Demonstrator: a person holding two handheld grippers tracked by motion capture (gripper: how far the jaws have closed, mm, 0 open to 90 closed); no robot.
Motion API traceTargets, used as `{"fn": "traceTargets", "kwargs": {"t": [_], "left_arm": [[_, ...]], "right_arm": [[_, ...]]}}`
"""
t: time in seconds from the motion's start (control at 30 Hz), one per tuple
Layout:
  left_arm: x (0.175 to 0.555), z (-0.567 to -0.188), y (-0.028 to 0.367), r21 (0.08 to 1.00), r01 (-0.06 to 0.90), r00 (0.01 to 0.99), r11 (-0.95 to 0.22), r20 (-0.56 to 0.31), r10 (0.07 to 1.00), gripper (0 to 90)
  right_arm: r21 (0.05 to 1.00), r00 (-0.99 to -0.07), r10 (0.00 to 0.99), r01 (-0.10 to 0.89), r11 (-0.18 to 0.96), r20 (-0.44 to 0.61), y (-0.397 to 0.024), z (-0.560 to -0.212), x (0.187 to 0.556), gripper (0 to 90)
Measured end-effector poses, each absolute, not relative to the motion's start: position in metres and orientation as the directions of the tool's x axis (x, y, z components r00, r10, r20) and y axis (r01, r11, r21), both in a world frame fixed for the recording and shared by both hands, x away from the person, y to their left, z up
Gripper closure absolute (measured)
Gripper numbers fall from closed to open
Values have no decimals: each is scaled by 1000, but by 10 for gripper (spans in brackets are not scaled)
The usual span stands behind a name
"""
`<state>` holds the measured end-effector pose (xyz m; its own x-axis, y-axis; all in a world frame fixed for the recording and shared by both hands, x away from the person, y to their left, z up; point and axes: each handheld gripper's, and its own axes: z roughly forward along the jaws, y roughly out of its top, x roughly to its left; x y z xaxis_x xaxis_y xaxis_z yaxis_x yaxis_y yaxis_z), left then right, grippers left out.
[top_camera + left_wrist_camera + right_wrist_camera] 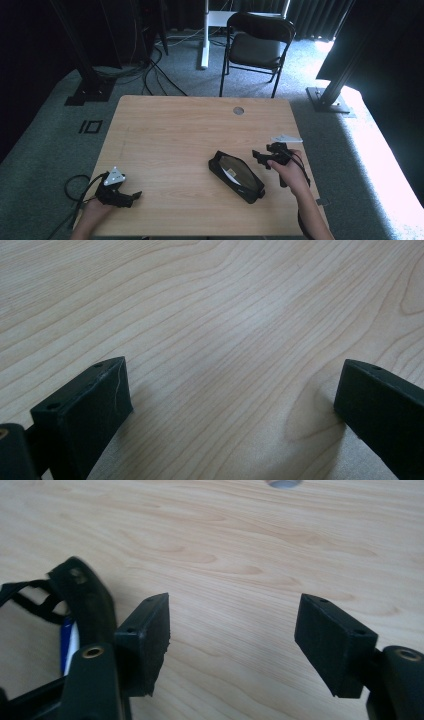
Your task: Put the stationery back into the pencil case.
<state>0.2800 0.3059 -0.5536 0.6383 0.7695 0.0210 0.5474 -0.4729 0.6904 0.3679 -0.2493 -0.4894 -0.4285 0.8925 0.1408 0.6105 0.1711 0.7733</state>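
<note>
An open black pouch (236, 176) lies slantwise on the wooden table (170, 130), right of the middle, with something pale inside. My right gripper (259, 156) sits just right of the pouch's far end, pointing left. Its jaws stand open over bare wood with nothing between them (232, 645), and the pouch's end (82, 597) lies just outside its left jaw. My left gripper (131, 196) rests near the table's front left corner, well apart from the pouch. It is open too, its jaws spread wide over bare table (230, 405).
A round cable hole (238, 110) is set in the table near the far edge, also seen ahead of the right gripper (283, 483). A black folding chair (257, 42) stands beyond the table, with black frame posts (92, 80) and cables on the grey carpet.
</note>
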Motion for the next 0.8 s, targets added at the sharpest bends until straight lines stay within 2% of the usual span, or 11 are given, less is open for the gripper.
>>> {"fn": "traceTargets", "kwargs": {"t": [0.8], "left_arm": [[280,-554,306,691,548,638,-472,21,770,20]], "right_arm": [[739,-262,961,664,114,87,-286,-524,348,179]]}}
